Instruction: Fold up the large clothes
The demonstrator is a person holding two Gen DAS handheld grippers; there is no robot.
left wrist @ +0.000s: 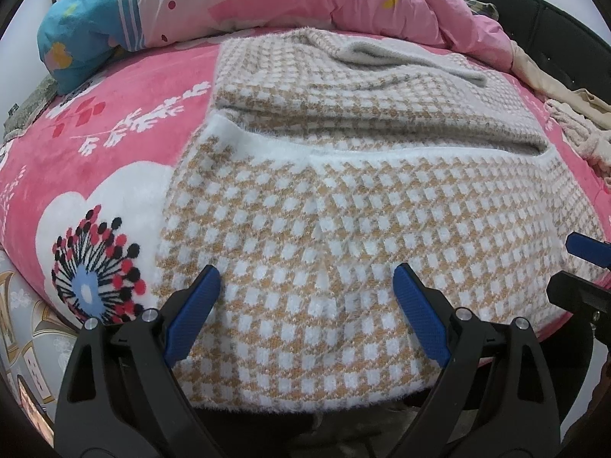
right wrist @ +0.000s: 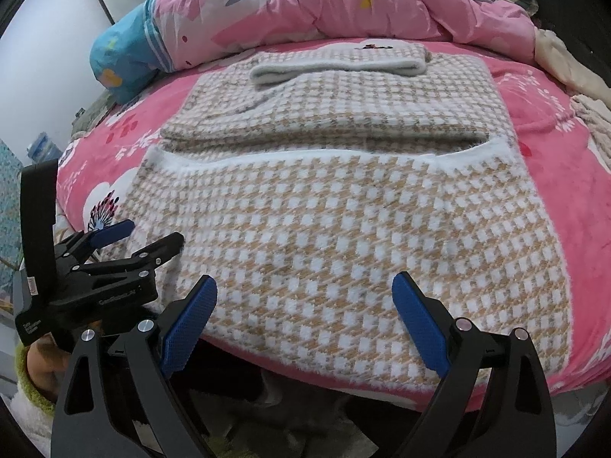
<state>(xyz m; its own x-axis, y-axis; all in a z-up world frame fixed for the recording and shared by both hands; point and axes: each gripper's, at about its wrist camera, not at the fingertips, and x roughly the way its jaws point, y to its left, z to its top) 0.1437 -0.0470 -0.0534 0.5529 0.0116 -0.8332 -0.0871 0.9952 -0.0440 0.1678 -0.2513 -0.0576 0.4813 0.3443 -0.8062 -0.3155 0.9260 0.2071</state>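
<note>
The checked sweater (left wrist: pixel 336 236), tan and white with a fuzzy white trim, lies flat on the bed, its lower hem draped just over the bed's near edge and its upper part already doubled over, with a grey-white rolled collar or cuff (right wrist: pixel 336 66) lying across the far end. It rests on a pink fleece blanket (left wrist: pixel 107 145) printed with flowers; a heaped pink quilt (right wrist: pixel 343 4) lies along the bed's far edge. The left gripper (left wrist: pixel 305 305) hovers over the hem toward its left side, fingers wide apart and holding nothing; the right gripper (right wrist: pixel 305 313) hovers over the hem further right, fingers likewise spread and empty. The step in hand looks like taking the near hem to carry it toward the far edge. To do it well, each gripper should probably pinch the full thickness of the hem near its own corner, at matching depth, then both lift together and lay the edge squarely on the white trim line so the soft knit doesn't sag or skew between them.
</note>
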